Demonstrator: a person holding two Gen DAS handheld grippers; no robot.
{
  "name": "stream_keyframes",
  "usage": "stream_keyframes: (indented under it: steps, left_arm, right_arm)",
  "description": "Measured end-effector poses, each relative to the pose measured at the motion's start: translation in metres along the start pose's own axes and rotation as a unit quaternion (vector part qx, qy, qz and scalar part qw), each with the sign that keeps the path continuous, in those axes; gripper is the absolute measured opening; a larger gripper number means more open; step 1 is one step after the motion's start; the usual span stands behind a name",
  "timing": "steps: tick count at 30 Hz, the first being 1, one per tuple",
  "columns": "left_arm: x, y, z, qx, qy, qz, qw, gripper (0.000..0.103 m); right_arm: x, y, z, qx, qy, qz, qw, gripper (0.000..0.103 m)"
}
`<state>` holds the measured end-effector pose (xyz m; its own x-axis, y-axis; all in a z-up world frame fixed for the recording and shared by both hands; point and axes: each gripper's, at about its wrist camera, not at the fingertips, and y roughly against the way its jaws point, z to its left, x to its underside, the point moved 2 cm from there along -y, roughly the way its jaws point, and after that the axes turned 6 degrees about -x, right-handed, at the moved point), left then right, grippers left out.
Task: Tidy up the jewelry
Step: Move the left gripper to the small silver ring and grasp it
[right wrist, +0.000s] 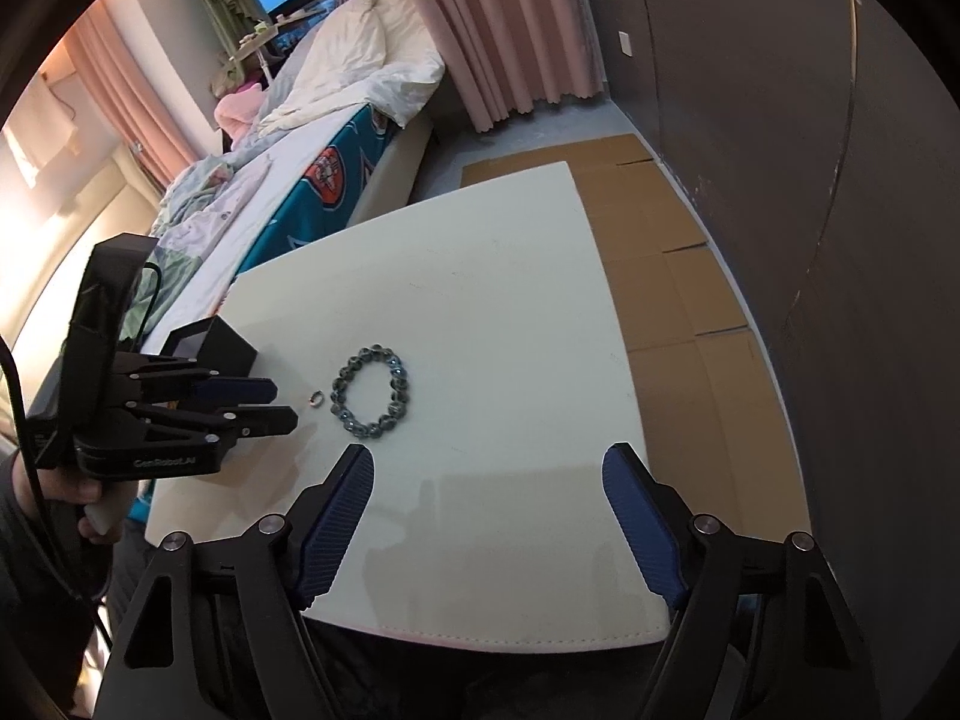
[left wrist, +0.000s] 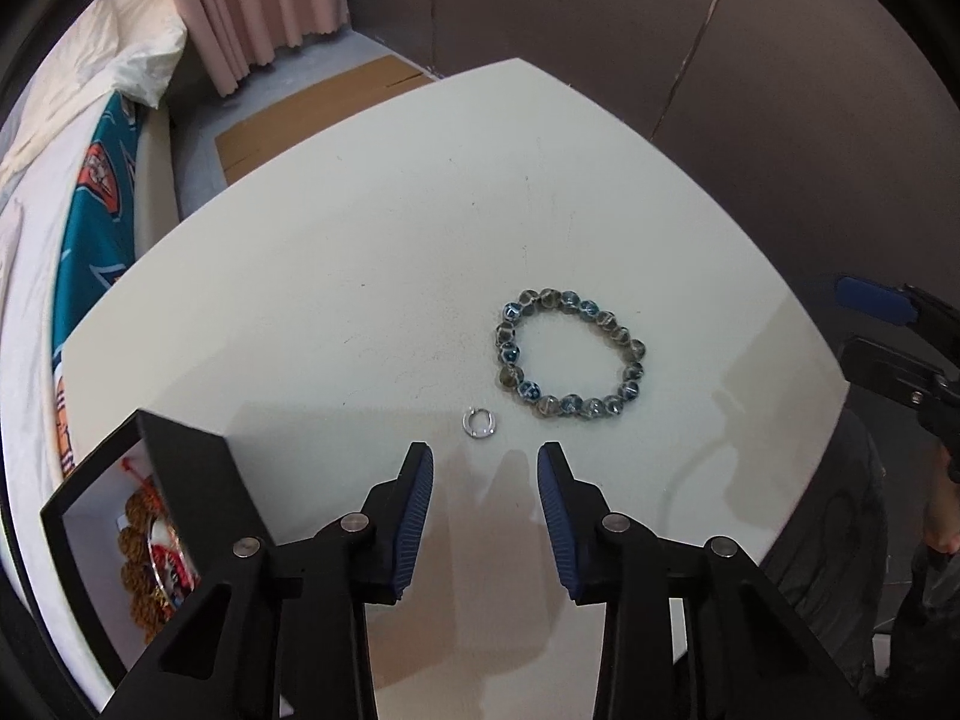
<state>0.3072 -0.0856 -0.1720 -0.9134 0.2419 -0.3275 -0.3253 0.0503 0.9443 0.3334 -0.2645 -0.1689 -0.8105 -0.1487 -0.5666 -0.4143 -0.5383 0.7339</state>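
Left claw point(left wrist: 485, 462) is what I'm steering toward the small silver ring point(left wrist: 478, 422), and its jaws are released with nothing between them, narrowed to a gap not much wider than the ring itself. From the left wrist view the ring lies flat on the white tabletop point(left wrist: 360, 276) just ahead of the fingertips and almost centred on the gap, a shade toward the left finger. It has no long axis to speak of, so I judge the approach angle matters little; what matters is coming straight down so both pads straddle it.

Just beyond and to the right of the ring sits the blue-grey beaded bracelet point(left wrist: 569, 355), near it but not touching. The open black jewelry box point(left wrist: 180, 468) stands at the tabletop's left edge, beside the left claw, with beaded pieces already inside.

Right claw point(right wrist: 489, 492) hangs released and wide over the near edge of the tabletop, well short of both pieces. In its view the left claw point(right wrist: 285, 405) is plainly the nearer one to the ring point(right wrist: 316, 399), so I take the ring as the left's pickup, with the box close by for the drop.
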Motion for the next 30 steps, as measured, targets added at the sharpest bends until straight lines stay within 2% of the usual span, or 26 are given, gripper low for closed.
stream_keyframes:
  steps: [6,9,10,11,14,15,16,18,25,30]
  left_arm:
    - [-0.006,-0.016,-0.001,0.003,0.003,0.017,0.9999,0.024]
    - [-0.009,-0.017,-0.003,0.005,0.003,0.009,0.9999,0.022]
    - [-0.01,-0.017,-0.003,0.003,0.004,0.008,0.9999,0.02]
    - [-0.01,-0.018,-0.003,0.001,0.004,0.009,1.0,0.013]
    - [-0.008,-0.016,0.002,0.012,0.011,0.014,0.9998,0.009]
    - [-0.008,-0.013,0.003,0.011,0.013,0.011,0.9998,0.0]
    - [-0.008,-0.009,0.006,0.004,0.017,0.005,0.9998,0.0]
    - [-0.008,-0.002,0.013,0.003,0.027,-0.005,0.9996,0.0]
    - [0.0,0.016,0.032,-0.001,0.045,-0.019,0.9988,0.0]
    - [0.0,0.015,0.027,0.004,0.034,-0.007,0.9994,0.0]
  right_arm:
    - [0.001,-0.002,-0.005,0.001,-0.003,0.004,1.0,0.079]
    - [-0.001,-0.005,-0.003,-0.002,-0.001,0.009,1.0,0.077]
    - [-0.002,-0.007,-0.001,-0.004,0.001,0.011,1.0,0.073]
    - [-0.003,-0.01,0.002,-0.008,0.004,0.016,1.0,0.07]
    - [-0.005,-0.02,0.009,-0.016,0.011,0.028,0.999,0.06]
    - [-0.006,-0.025,0.012,-0.019,0.013,0.034,0.999,0.057]
    - [-0.007,-0.029,0.015,-0.025,0.014,0.04,0.999,0.05]
    - [-0.009,-0.037,0.021,-0.034,0.017,0.047,0.998,0.045]
    - [-0.016,-0.062,0.039,-0.041,0.03,0.067,0.996,0.044]
    - [-0.019,-0.068,0.044,-0.034,0.034,0.071,0.996,0.044]
